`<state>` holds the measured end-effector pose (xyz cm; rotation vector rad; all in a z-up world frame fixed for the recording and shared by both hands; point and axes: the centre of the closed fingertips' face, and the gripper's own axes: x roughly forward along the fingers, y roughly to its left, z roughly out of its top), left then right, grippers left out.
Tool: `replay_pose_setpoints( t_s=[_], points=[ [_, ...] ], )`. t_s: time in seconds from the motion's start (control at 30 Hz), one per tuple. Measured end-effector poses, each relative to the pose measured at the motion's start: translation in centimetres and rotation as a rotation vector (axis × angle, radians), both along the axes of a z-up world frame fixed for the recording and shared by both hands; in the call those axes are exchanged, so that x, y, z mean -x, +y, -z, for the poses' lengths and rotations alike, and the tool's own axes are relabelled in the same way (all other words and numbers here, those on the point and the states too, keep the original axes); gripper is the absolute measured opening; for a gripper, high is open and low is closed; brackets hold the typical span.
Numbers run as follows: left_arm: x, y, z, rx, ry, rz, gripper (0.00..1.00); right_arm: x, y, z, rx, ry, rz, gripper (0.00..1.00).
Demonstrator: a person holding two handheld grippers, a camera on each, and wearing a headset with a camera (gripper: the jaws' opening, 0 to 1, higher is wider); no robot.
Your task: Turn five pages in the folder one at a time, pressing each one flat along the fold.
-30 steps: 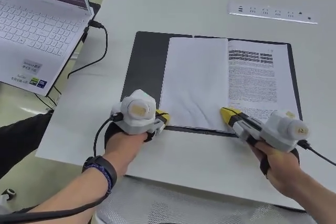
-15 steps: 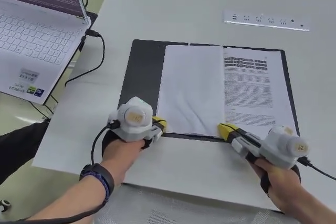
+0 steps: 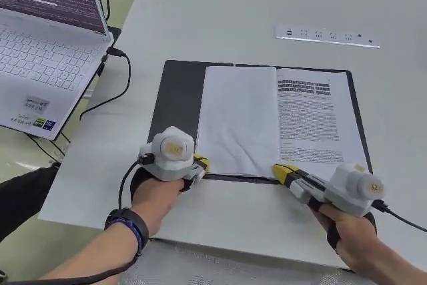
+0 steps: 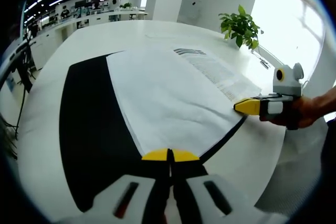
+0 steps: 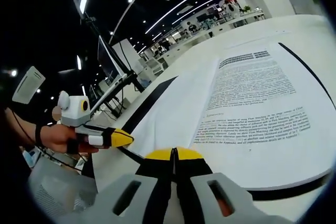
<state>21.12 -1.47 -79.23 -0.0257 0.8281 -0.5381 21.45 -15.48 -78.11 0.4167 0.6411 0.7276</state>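
A black folder (image 3: 177,98) lies open on the white table. Its turned page (image 3: 237,121) is blank and slightly creased; the right page (image 3: 313,115) carries printed text. My left gripper (image 3: 201,162) is shut, its yellow tips at the blank page's near left corner (image 4: 169,155). My right gripper (image 3: 279,171) is shut too, tips resting at the near end of the fold (image 5: 173,154). The right gripper (image 4: 247,106) appears in the left gripper view and the left gripper (image 5: 118,138) in the right gripper view. Neither holds anything.
An open laptop (image 3: 40,65) stands at the far left, with a black cable (image 3: 110,98) running toward the folder's left side. A white power strip (image 3: 327,35) lies beyond the folder. The table's near edge (image 3: 220,241) is close behind both hands.
The head camera has shifted. My right gripper has slid along the fold toward the folder's near edge. The left gripper stays at the page's corner.
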Motion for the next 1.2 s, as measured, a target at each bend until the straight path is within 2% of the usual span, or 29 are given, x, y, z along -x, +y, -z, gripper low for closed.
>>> replay_pose_setpoints(
  t_s=[0.13, 0.17, 0.2, 0.27, 0.3, 0.37, 0.43, 0.5, 0.67, 0.83, 0.93, 1.07, 1.2],
  points=[
    [0.0, -0.1, -0.4, -0.017, -0.011, 0.007, 0.01, 0.0, 0.1, -0.2, -0.005, 0.023, -0.019, 0.01],
    [0.1, -0.4, -0.7, 0.005, -0.013, 0.011, 0.06, 0.1, 0.2, -0.5, 0.007, 0.014, -0.034, 0.05],
    [0.2, -0.5, -0.9, 0.008, -0.013, 0.016, 0.09, 0.1, 0.3, -0.7, 0.010, 0.011, -0.040, 0.08],
    [0.5, -0.6, -1.2, -0.010, -0.024, 0.036, 0.12, 0.1, 0.3, -1.0, 0.008, 0.018, -0.045, 0.15],
    [0.5, -0.6, -1.5, -0.023, -0.041, 0.049, 0.13, 0.3, 0.3, -1.2, 0.008, 0.039, -0.056, 0.18],
    [0.7, -0.6, -1.8, -0.016, -0.050, 0.050, 0.14, 0.2, 0.1, -1.4, 0.040, -0.001, -0.067, 0.24],
    [0.8, -0.6, -2.4, -0.008, -0.057, 0.055, 0.17, 0.5, 0.0, -1.6, 0.042, 0.007, -0.082, 0.30],
    [1.0, -0.5, -2.7, -0.006, -0.061, 0.065, 0.21, 0.6, -0.5, -1.8, 0.079, -0.023, -0.103, 0.31],
    [1.1, 0.1, -3.4, -0.020, -0.078, 0.091, 0.23, 0.4, -1.8, -2.9, 0.082, -0.043, -0.097, 0.35],
    [1.2, 0.7, -4.6, -0.013, -0.091, 0.099, 0.26, -0.2, -3.6, -4.3, 0.093, -0.083, -0.080, 0.39],
    [1.5, 0.9, -5.1, -0.034, -0.093, 0.118, 0.28, -0.4, -4.4, -4.8, 0.113, -0.098, -0.076, 0.39],
    [1.8, 1.1, -5.9, -0.039, -0.105, 0.135, 0.31, -0.5, -5.3, -5.5, 0.125, -0.114, -0.069, 0.43],
    [1.9, 1.4, -7.2, -0.030, -0.125, 0.130, 0.36, -0.2, -5.7, -6.7, 0.153, -0.150, -0.088, 0.48]
  ],
)
